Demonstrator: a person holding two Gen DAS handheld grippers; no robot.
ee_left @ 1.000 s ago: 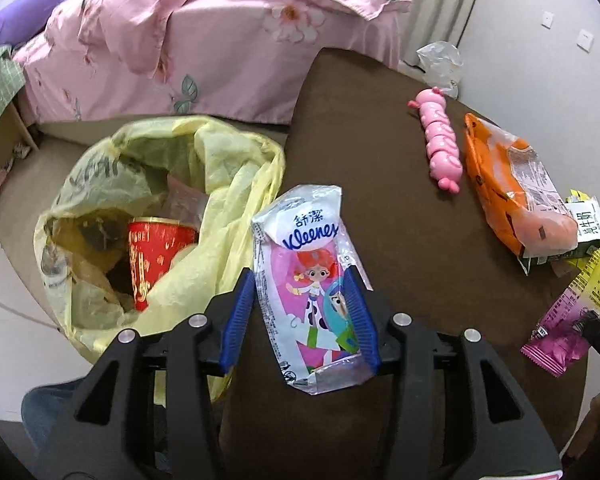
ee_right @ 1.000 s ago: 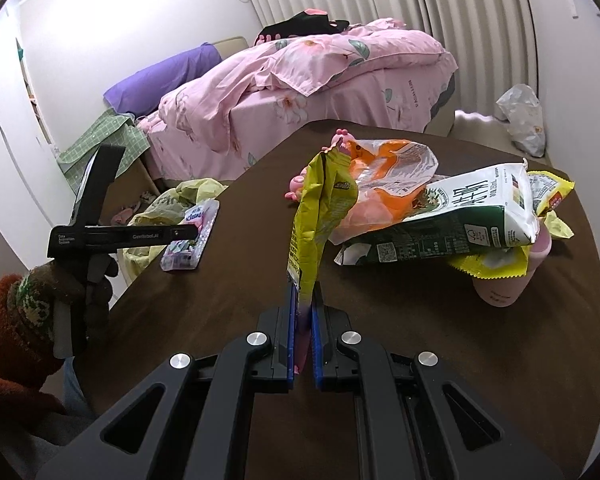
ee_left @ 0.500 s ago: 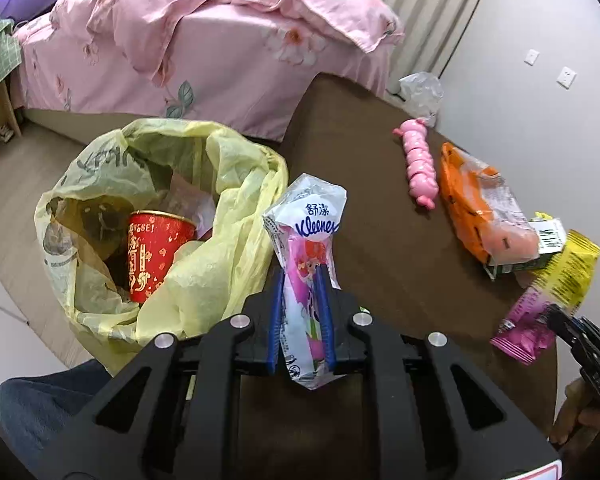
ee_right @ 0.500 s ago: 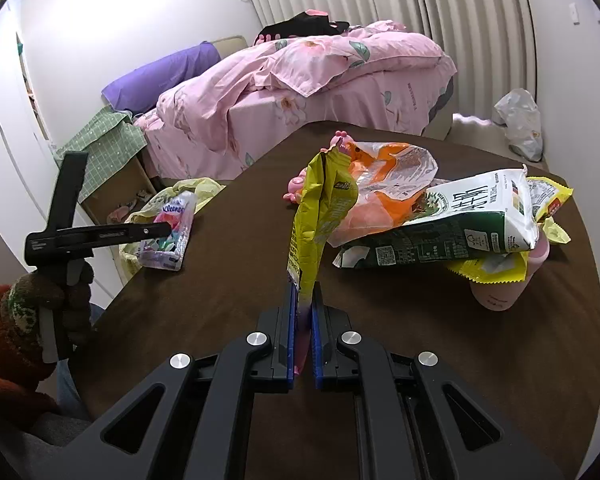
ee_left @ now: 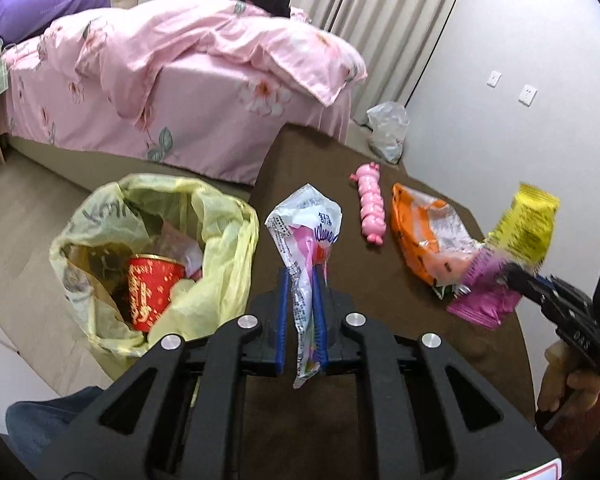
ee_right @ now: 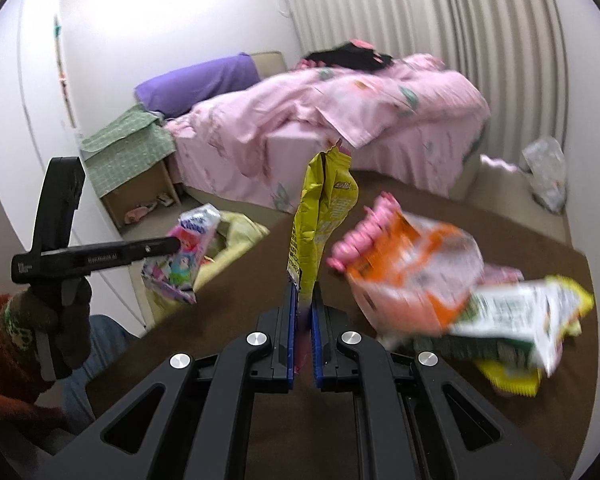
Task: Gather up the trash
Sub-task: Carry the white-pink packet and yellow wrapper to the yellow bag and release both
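Note:
My left gripper (ee_left: 303,276) holds a crumpled Kleenex tissue packet (ee_left: 308,220) upright above the brown table's (ee_left: 380,360) left edge, its jaws closing tight on the packet. Just to its left an open yellow trash bag (ee_left: 220,240) holds a red cup (ee_left: 148,296). In the right wrist view the tissue packet (ee_right: 188,248) hangs beside the trash bag (ee_right: 240,228). My right gripper (ee_right: 305,288) is shut on a tall yellow snack wrapper (ee_right: 320,216), lifted off the table. In the left wrist view a magenta wrapper (ee_left: 484,296) hangs at the right gripper (ee_left: 512,272) too.
A pink segmented toy (ee_left: 370,204) and an orange bag (ee_left: 424,232) lie on the table's far side. A green-and-white carton (ee_right: 500,320) lies on other wrappers at the right. A pink bed (ee_left: 180,80) stands behind; a white plastic bag (ee_left: 388,132) sits on the floor.
The left jaws shut on the tissue packet, squeezing it narrow, and lifted it off the table. The right gripper rose with the yellow wrapper and swung left toward the bag.

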